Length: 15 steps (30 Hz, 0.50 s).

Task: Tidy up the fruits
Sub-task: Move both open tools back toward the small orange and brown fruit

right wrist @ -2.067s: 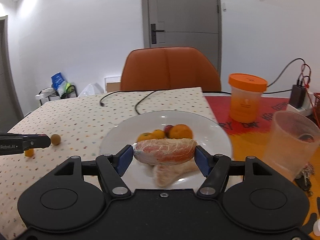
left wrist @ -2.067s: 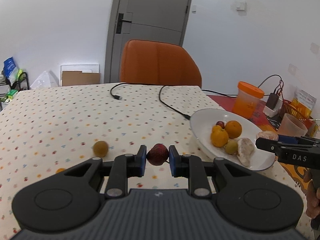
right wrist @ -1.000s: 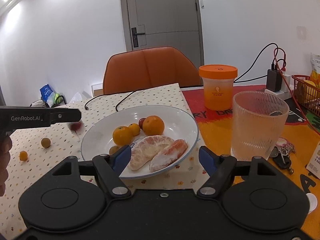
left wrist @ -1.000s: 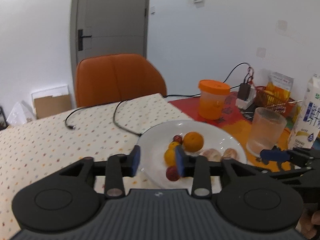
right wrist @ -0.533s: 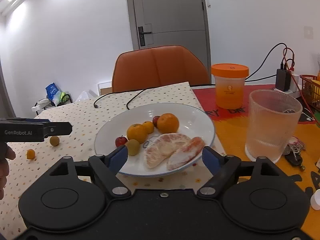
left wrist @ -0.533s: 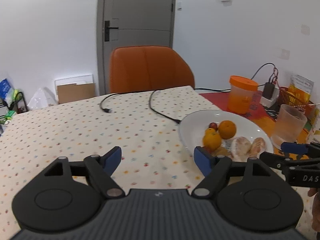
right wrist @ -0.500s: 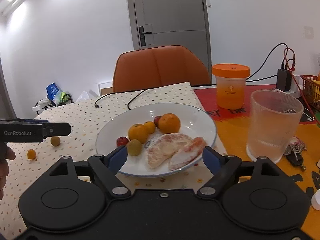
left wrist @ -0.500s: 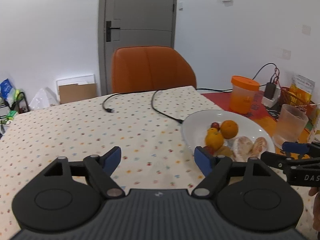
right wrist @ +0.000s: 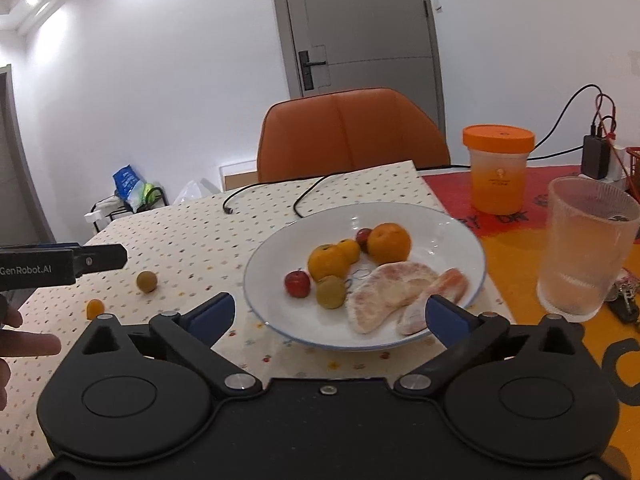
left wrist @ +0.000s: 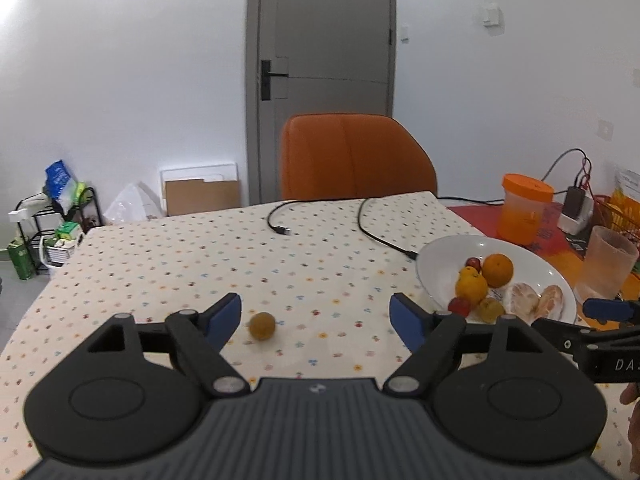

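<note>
A white plate (right wrist: 460, 236) (left wrist: 440, 264) holds oranges (right wrist: 389, 241), a small red fruit (right wrist: 297, 283), a yellow-green fruit (right wrist: 331, 291) and two peeled pomelo segments (right wrist: 386, 292). On the dotted tablecloth lie a yellow-brown fruit (left wrist: 262, 325) (right wrist: 146, 281) and a tiny orange one (right wrist: 95, 308). My left gripper (left wrist: 316, 318) is open, nothing between its fingers; the yellow-brown fruit lies just ahead, close to its left finger. My right gripper (right wrist: 328, 318) faces the plate's near rim, its jaws opening wide and holding nothing.
An orange chair (left wrist: 356, 156) stands behind the table. Two black cables (left wrist: 376, 232) lie on the cloth. An orange-lidded jar (right wrist: 498, 168), a ribbed glass (right wrist: 586, 248) and keys (right wrist: 626, 300) stand right of the plate. A person's fingers (right wrist: 28, 344) show at the left.
The left gripper dropped the red fruit onto the plate, opened and swung left to face the yellow-brown fruit. The right gripper's jaws widened and it drew back slightly from the plate.
</note>
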Tool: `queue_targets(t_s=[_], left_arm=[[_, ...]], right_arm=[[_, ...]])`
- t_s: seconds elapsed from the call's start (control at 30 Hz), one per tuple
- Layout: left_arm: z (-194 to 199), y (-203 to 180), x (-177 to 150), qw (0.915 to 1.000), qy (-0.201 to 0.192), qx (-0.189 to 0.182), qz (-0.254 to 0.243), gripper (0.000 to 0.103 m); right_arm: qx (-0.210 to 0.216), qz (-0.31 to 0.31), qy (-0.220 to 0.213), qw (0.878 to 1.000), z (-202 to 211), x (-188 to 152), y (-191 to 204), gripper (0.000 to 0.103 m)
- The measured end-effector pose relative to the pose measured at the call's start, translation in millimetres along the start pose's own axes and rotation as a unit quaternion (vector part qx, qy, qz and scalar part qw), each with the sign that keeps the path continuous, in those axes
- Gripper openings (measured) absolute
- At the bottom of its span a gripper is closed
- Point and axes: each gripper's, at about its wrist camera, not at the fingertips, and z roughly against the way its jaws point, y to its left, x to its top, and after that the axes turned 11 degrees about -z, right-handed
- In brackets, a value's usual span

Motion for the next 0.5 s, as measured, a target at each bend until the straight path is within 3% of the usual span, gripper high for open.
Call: queue_targets(t_s=[0.3, 0.5], left_arm=[[11, 20, -13, 0.9995, 0.009, 0.02, 0.021, 0.08], [17, 34, -22, 0.999, 0.021, 0.003, 0.038, 0.08]], right_arm=[[-0.01, 0.015, 0.003, 1.0, 3, -2, 20, 0.103], [-0.004, 0.02, 0.012, 1.0, 1, -6, 33, 0.103]])
